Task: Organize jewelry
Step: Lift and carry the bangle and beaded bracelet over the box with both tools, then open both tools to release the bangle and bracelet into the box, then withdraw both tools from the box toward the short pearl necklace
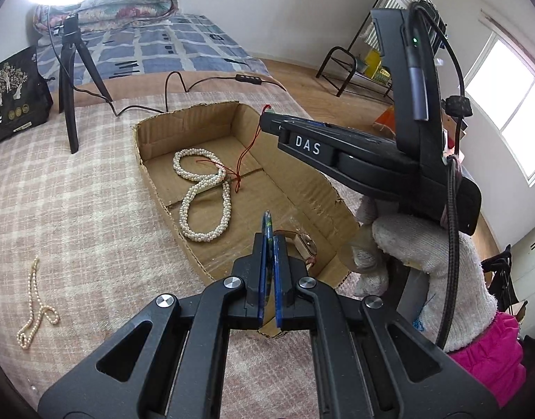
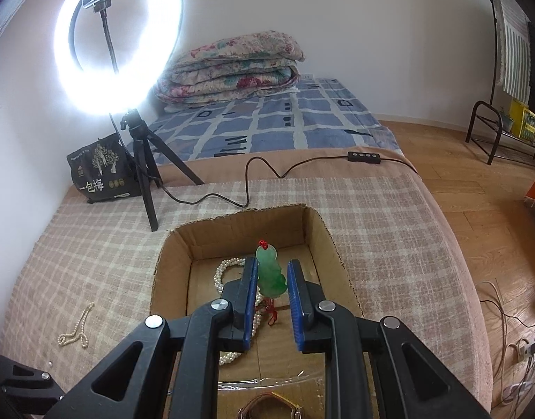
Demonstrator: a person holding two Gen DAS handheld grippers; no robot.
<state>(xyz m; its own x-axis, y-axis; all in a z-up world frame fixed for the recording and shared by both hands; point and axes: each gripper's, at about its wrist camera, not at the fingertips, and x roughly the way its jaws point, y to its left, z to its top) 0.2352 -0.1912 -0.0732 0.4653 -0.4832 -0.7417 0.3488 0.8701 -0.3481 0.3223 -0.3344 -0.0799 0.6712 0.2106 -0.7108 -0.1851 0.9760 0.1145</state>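
A shallow cardboard box (image 2: 176,244) sits on a checked pink-and-cream blanket (image 2: 372,230) spread over a bed. The right gripper (image 2: 272,300) hovers above the box with its blue-padded fingers (image 2: 250,296) apart; a green jade pendant (image 2: 270,276) with a red knot at its top stands upright between them, touching the left pad while a gap shows on the right side, so whether it is truly clamped cannot be told. From the left wrist view the same right gripper (image 1: 267,120) reaches over the far right wall of the box, and a red cord (image 1: 246,153) hangs from its tip down to the box floor. There a thick twisted pearl necklace (image 1: 201,195) lies in a loose figure-eight, the cord's end resting across it. The left gripper (image 1: 271,244) is held low over the near edge of the box (image 1: 152,181), its pads close together with only a narrow slit between them and nothing seen in it. Just beyond its tips a wristwatch (image 1: 304,244) with a tan strap lies in the near corner of the box. A thin pearl strand (image 1: 35,305) rests on the blanket outside the box, well apart to the left. A ring light (image 2: 117,35) on a black tripod (image 2: 145,160) stands at the far side, its cable trailing across the blanket.
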